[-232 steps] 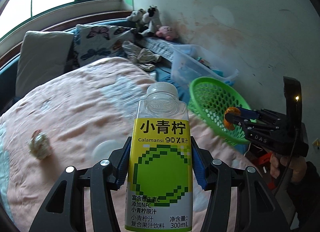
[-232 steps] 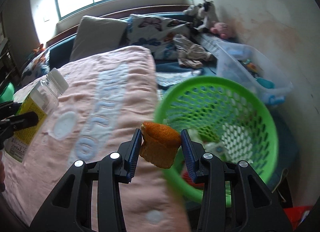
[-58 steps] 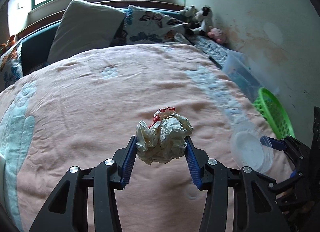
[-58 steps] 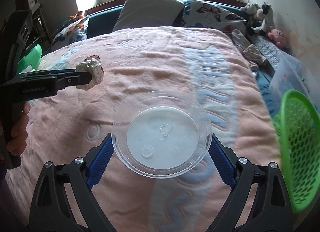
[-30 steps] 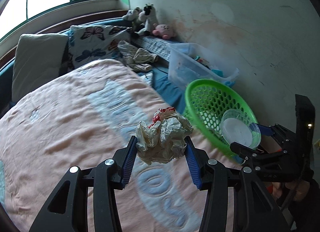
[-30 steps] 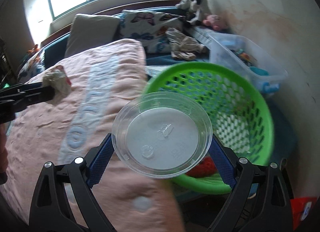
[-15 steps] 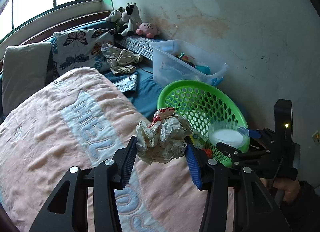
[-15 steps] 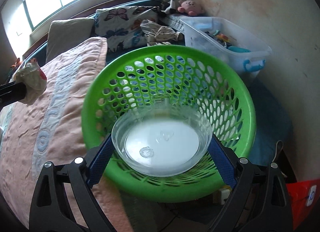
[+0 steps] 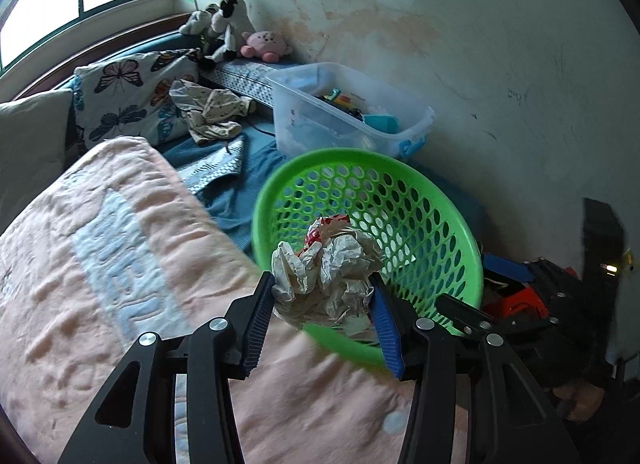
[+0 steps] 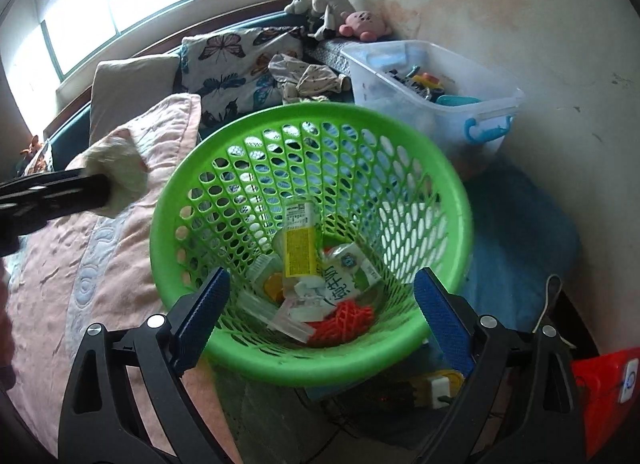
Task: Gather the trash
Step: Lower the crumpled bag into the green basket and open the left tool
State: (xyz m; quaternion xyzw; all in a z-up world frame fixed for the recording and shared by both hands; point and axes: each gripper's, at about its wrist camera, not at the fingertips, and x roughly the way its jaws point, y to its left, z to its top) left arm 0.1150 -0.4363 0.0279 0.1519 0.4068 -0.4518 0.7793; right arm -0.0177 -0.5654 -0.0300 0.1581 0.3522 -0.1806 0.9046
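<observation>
The left gripper (image 9: 323, 306) is clamped on a crumpled paper wad (image 9: 326, 274), both blue pads pressed into its sides; the wad hangs over the near rim of the green basket (image 9: 460, 232), right where the pink blanket (image 9: 100, 264) ends. The right gripper (image 10: 320, 306) stands with its jaws wide apart and nothing between them, poised above the basket's near rim with the mouth of the basket open below. At the bottom lie a yellow-labelled bottle (image 10: 300, 244), a white carton (image 10: 340, 284), a clear plastic dish (image 10: 260, 304) and an orange-red net (image 10: 346, 320). The basket sits in the gap between the blanket's edge on the left and a clear storage bin (image 10: 460, 120) by the wall behind it, with blue bedding (image 10: 516, 232) to the right. In the right wrist view the left gripper comes in from the left edge, its wad just outside the basket's rim.
</observation>
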